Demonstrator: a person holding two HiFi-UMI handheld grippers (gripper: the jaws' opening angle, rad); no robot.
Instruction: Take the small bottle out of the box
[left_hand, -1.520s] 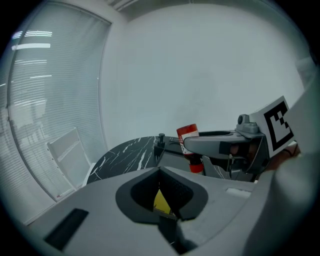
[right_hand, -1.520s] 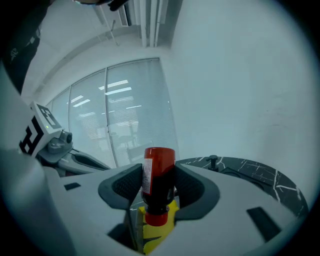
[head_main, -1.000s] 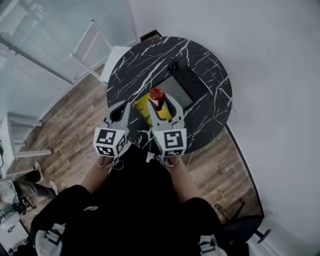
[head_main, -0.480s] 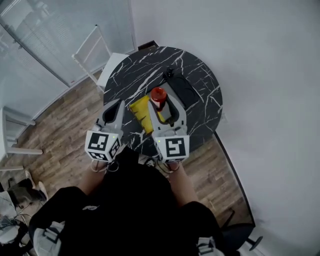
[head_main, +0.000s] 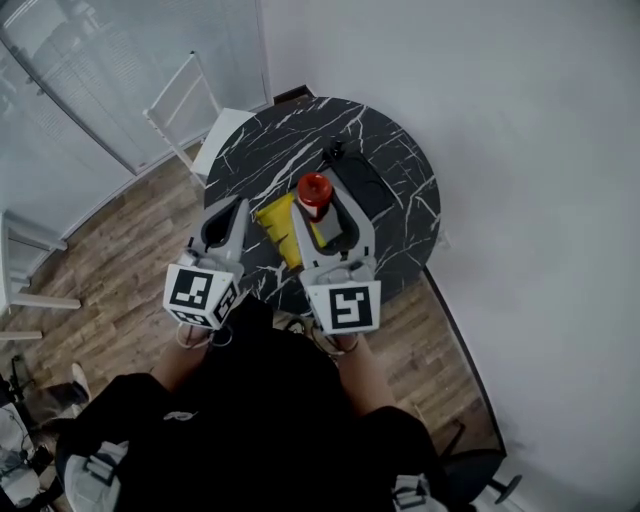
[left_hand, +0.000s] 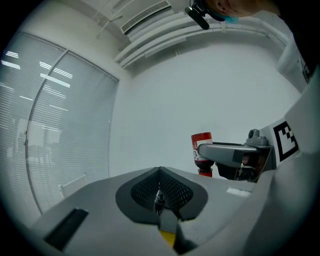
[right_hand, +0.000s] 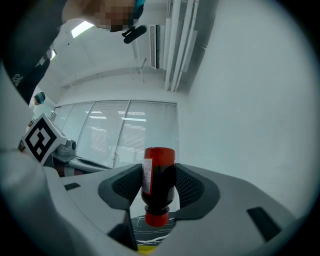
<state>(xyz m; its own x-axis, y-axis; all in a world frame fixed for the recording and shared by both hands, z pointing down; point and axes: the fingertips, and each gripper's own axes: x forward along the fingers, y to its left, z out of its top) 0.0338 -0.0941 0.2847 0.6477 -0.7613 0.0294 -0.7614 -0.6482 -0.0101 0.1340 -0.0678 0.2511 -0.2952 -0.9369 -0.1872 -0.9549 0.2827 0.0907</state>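
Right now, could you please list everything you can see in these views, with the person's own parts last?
Table: one, black marble with white veins, round, centre of the head view.
Box: one, yellow, on the table between the claws.
Small bottle: one, red and dark, clamped in the right claw above the table.
Flat slab: one, black, on the table beyond the bottle.
Small object: one, black, at the slab's far end; too small to identify.
Chair: one, white, at the table's far left edge.
Left claw: one, grey, shut, empty.
Right claw: one, grey, shut on the small bottle.
Torso: one, black clothing, bottom of the head view.
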